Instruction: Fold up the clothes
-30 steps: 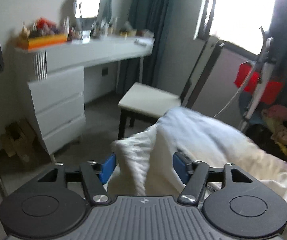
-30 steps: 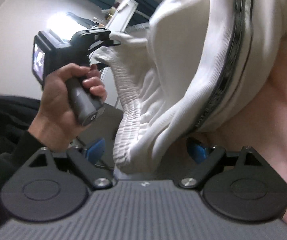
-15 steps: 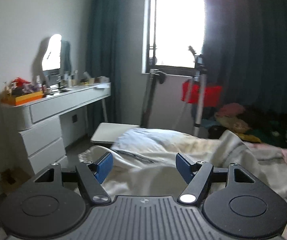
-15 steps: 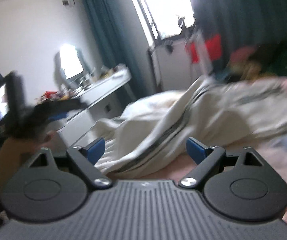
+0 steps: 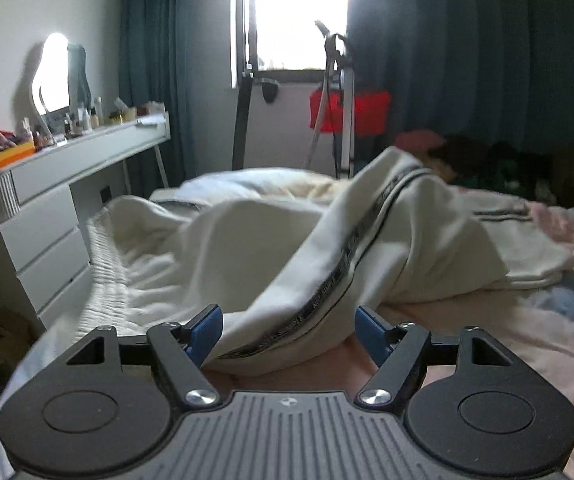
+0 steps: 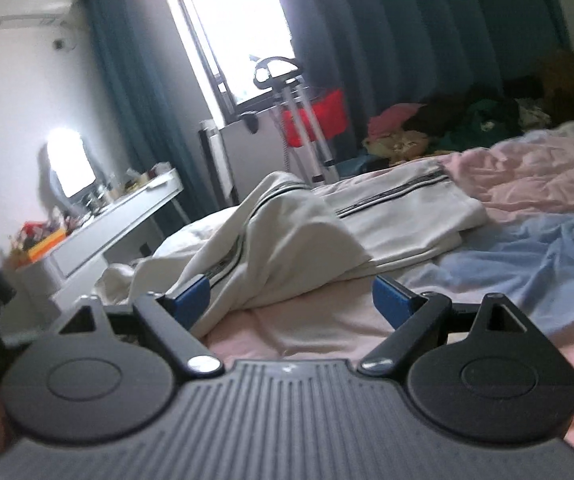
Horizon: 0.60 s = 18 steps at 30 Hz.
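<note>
I see the white trousers (image 5: 271, 248) lying rumpled on the bed (image 5: 487, 332), their long axis running from the ribbed waistband (image 5: 107, 272) at the near left, by the bed's edge, away to the far right, where the leg ends lie flat on the pink and blue cover. A dark side stripe (image 5: 351, 256) follows a raised fold along that line. My left gripper (image 5: 287, 328) is level and low over the bed, its jaws wide apart with a bunched fold lying loose between them, nothing clamped. My right gripper (image 6: 291, 300) tilts slightly, also spread wide and holding nothing; its left finger (image 6: 191, 296) is right at the trousers (image 6: 287, 240).
</note>
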Each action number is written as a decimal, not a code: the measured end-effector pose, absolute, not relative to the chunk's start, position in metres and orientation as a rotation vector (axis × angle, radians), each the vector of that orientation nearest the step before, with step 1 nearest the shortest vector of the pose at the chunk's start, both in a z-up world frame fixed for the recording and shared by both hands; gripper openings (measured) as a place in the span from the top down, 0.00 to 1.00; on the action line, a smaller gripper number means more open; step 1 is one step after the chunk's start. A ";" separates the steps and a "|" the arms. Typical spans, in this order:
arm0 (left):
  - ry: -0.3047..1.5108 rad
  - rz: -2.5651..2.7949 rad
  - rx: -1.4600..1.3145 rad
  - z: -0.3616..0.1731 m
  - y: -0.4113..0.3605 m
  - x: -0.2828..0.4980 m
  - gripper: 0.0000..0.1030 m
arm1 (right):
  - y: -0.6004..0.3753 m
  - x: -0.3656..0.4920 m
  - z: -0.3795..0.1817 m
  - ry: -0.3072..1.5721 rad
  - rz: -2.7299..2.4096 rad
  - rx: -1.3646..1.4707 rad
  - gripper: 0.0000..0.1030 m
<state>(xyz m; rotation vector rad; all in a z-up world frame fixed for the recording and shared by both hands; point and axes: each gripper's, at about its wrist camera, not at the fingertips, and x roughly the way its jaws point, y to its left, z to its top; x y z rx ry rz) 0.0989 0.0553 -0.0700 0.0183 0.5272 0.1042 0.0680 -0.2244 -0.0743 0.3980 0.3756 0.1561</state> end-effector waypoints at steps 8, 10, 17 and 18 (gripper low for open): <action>0.493 0.169 0.093 -0.074 0.041 0.218 0.25 | -0.258 0.090 -0.092 0.411 0.085 0.547 0.13; 0.494 0.167 0.081 -0.073 0.033 0.255 0.25 | -0.264 0.101 -0.099 0.425 0.071 0.576 0.13; 0.551 0.103 -0.076 -0.067 0.000 0.381 0.24 | -0.283 0.144 -0.124 0.452 0.021 0.615 0.13; 0.554 0.096 -0.100 -0.066 -0.004 0.397 0.24 | -0.286 0.150 -0.129 0.462 0.007 0.619 0.13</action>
